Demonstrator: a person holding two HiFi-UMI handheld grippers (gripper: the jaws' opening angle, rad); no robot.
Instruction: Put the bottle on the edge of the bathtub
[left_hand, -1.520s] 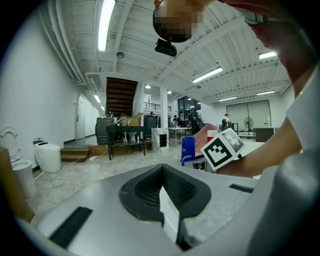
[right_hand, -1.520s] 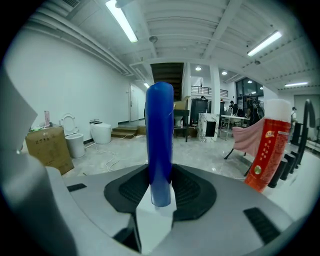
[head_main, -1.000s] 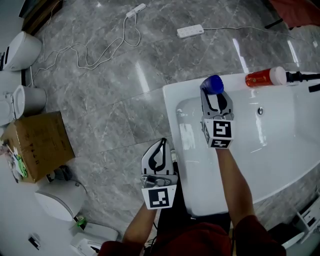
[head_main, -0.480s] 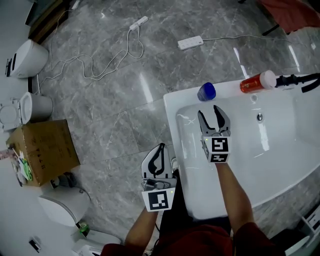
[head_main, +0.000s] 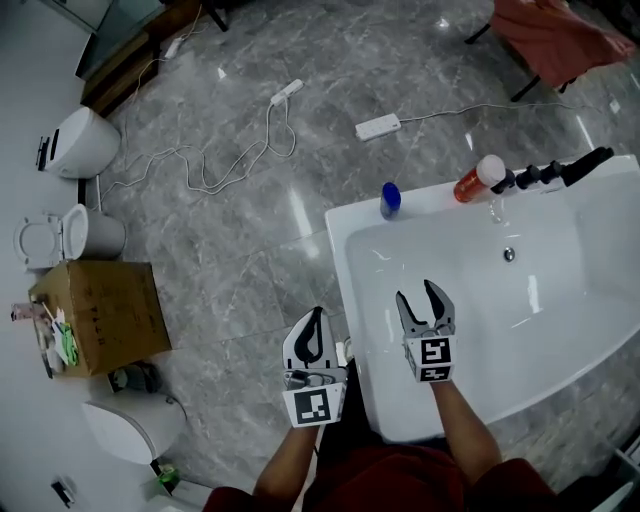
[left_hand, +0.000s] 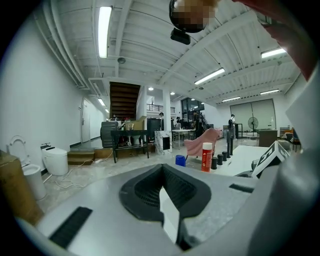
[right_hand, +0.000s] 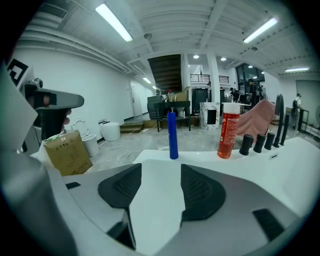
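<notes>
A slim blue bottle (head_main: 390, 200) stands upright on the far rim of the white bathtub (head_main: 340, 290), free of any grip; the right gripper view shows the blue bottle (right_hand: 172, 136) as a tall column. A red bottle with a white cap (head_main: 478, 179) stands further right on the same rim, beside the black taps (head_main: 548, 173). My right gripper (head_main: 425, 300) hangs open and empty over the tub's inside, well short of the blue bottle. My left gripper (head_main: 312, 330) is shut, over the floor just left of the tub's near corner.
A cardboard box (head_main: 97, 315) sits on the grey marble floor at left, with toilets (head_main: 85, 142) behind it. Cables and a white power strip (head_main: 378, 127) lie on the floor beyond the tub. A pink cloth (head_main: 555, 35) lies at top right.
My right gripper opened off the blue bottle, left it standing on the tub rim and drew back toward me over the tub. The left gripper stayed put.
</notes>
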